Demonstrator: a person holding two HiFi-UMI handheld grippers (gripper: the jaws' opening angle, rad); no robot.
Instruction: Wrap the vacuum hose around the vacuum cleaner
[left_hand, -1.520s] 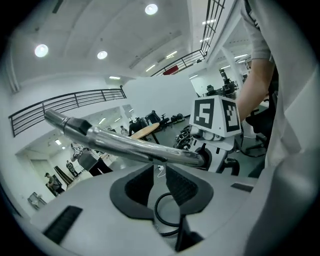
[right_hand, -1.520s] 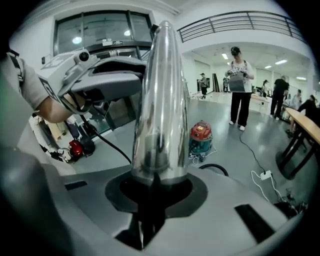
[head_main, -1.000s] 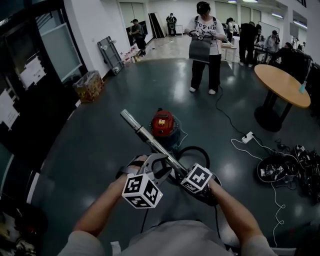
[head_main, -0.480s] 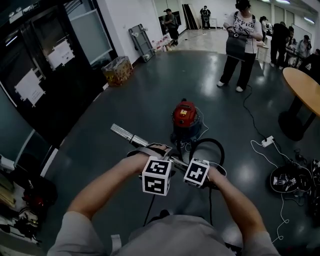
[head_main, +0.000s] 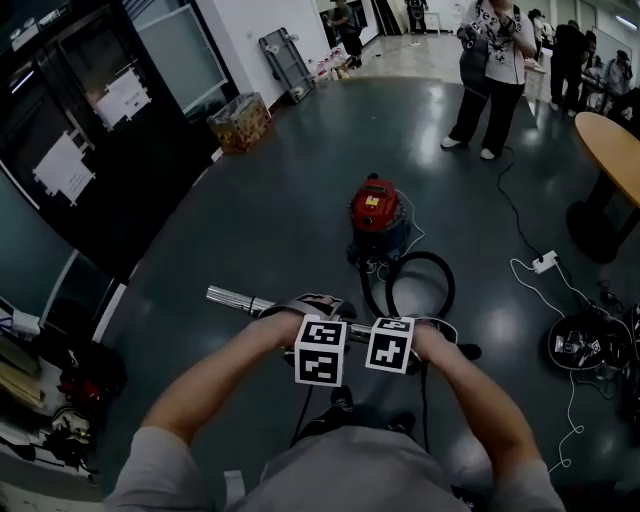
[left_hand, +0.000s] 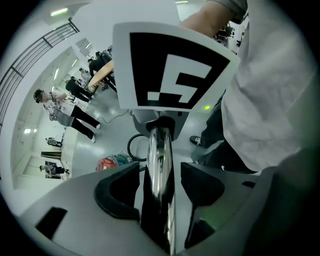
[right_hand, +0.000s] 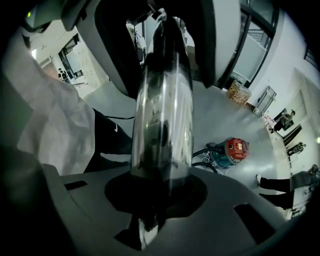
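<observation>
A glossy dark grey floor (head_main: 280, 230) is bounded at the left by dark glazed panels (head_main: 90, 150); a round wooden table (head_main: 612, 140) is placed at the right.

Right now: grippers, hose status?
Left gripper open around wand. Right gripper shut on wand. Hose looped on floor by vacuum cleaner, unwrapped. Power strip off right.

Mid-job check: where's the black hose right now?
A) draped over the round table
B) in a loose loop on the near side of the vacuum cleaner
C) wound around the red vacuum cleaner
B: the hose curves in an open loop between the vacuum cleaner and the person, with none of it around the canister.
</observation>
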